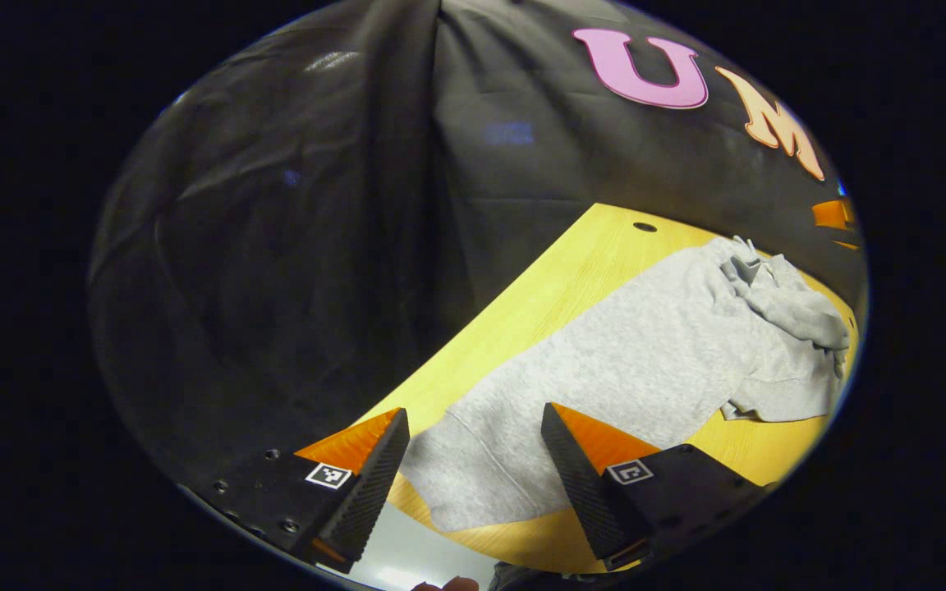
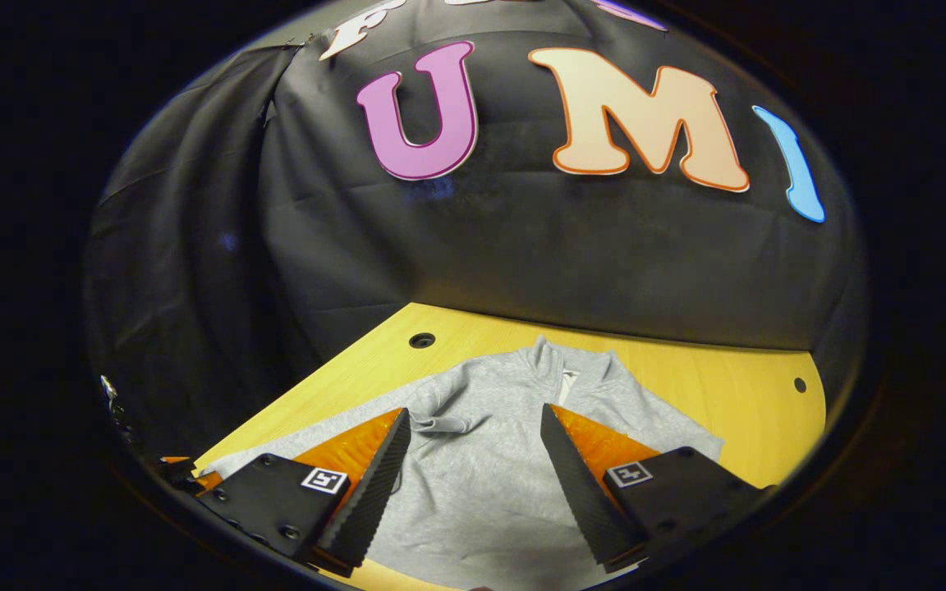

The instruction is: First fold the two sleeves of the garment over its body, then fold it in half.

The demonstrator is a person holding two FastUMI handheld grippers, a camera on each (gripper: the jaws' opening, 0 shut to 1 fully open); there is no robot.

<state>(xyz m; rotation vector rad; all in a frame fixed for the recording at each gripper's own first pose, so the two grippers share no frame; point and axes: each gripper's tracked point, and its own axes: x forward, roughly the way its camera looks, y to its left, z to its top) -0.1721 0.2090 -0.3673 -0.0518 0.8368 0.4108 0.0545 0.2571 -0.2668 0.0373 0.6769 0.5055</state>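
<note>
In the left gripper view, the left claw (image 1: 473, 460) stands wide open above the near edge of the pale yellow wooden worktop (image 1: 571, 271), gripping nothing. Between and beyond its fingers lies the light grey fleece sweatshirt (image 1: 629, 361), spread along the worktop. Its near part lies flat, with one end reaching down between the fingers. At the far end a bunched, rumpled part of the cloth (image 1: 785, 300) is heaped on the body; whether that is a sleeve or the collar is hard to tell from here.

In the right gripper view, the right claw (image 2: 473, 460) is likewise spread open and empty, hanging over the sweatshirt's body (image 2: 481, 484). The garment lies face up on the worktop (image 2: 727, 386), with its stand-up collar (image 2: 563, 365) pointing toward the booth's wall. A small crumpled fold (image 2: 436, 414) rests on the chest just beside the left finger, perhaps one sleeve end brought inward. The other side spreads out toward the right.

Judging by this, the task is early. At most one sleeve is loosely over the body, and the half fold is not yet done.
</note>
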